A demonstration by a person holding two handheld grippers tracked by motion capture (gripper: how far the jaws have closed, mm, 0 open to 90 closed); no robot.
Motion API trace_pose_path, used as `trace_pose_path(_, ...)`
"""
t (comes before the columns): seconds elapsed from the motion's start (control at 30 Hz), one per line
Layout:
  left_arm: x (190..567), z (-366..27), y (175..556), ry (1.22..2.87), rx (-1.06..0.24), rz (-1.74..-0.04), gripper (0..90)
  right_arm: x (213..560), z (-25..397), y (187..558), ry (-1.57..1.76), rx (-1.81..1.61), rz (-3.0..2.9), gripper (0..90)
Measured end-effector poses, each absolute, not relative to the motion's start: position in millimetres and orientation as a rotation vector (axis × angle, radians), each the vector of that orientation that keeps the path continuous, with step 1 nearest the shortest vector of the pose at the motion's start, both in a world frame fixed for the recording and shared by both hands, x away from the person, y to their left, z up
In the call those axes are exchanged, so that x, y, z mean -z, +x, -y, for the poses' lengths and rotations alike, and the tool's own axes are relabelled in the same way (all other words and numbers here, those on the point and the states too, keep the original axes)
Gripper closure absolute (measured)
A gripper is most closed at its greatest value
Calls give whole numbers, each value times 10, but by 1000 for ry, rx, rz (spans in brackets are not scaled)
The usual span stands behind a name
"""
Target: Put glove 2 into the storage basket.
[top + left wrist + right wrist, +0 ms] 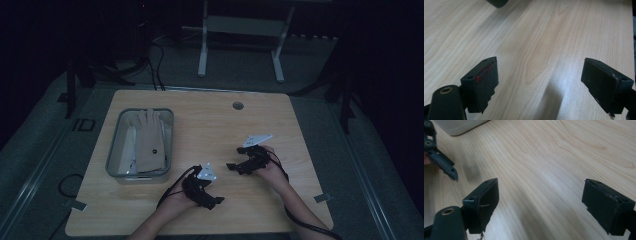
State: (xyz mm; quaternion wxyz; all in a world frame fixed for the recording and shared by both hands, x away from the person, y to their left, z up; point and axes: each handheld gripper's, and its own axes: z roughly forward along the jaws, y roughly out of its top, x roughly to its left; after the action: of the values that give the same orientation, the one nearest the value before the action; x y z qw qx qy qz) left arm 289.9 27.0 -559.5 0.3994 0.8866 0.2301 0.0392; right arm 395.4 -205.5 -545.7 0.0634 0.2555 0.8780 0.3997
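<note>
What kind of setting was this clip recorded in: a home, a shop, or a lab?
Most likely a lab or recording workspace, dimly lit. A plain wooden table with a cable hole stands on grey flooring; cables trail across the floor behind it, beside the metal legs of another bench. A clear bin holds gloves.

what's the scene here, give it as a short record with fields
surface: wooden table, with a round grommet hole near the far edge
container: grey bin on the table's left side
contents: beige glove lying on top; something pale under it, too dim to name
left gripper: jaws wide apart, nothing between them, over bare wood near the bin
right gripper: jaws wide apart, nothing between them, over bare wood
contact: neither gripper touches the bin or the glove
</note>
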Motion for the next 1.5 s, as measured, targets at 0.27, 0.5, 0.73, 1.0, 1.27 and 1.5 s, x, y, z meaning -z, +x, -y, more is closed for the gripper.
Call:
trace_pose_path(0.27, 5634, -251, 2893, 2248, -102, -554, 146, 5511, 2303, 3829, 766, -1207, -2628, 141)
trace_pose_path(0.5, 5669, -231, 2898, 2252, -93, -547, 146, 5571, 2476, 3731, 771, -1235, -2599, 142)
trace_pose_path(0.73, 5690, -211, 2880, 2247, -89, -519, 146, 5626, 2574, 3631, 758, -1234, -2592, 142)
trace_pose_path(1.0, 5719, -216, 2857, 2250, -87, -505, 146, 5647, 2663, 3568, 743, -1245, -2577, 143)
trace_pose_path(1.27, 5722, -242, 2854, 2236, -89, -508, 146, 5654, 2694, 3576, 751, -1239, -2563, 143)
trace_pose_path(1.5, 5722, -256, 2854, 2226, -89, -508, 146, 5652, 2709, 3588, 765, -1243, -2554, 143)
